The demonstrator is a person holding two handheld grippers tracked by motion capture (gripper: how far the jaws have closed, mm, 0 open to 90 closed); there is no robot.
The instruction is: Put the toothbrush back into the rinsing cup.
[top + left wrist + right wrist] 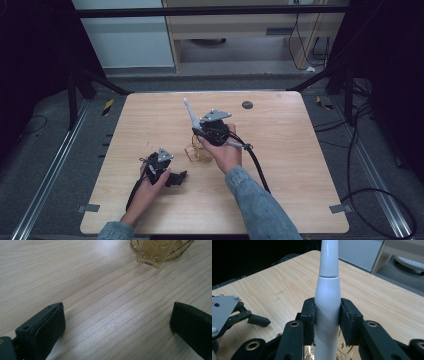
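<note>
Right gripper [327, 322], raised mid-frame, clamps a white toothbrush handle [327, 307] (upright); left gripper [117, 322] lies low at lower left, jaws wide apart, empty, near a wire basket [180, 252].

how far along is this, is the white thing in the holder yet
Done: the right gripper has its fingers clamped on the white toothbrush-like handle. In hand: it holds it upright above the gold wire holder. Left: setting it down; whether its lower end is inside is hidden. The left gripper rests open on the table.

Light wooden table [280, 165], gold wire holder [198, 153] near its middle, dark round mark [247, 105] by far edge
</note>
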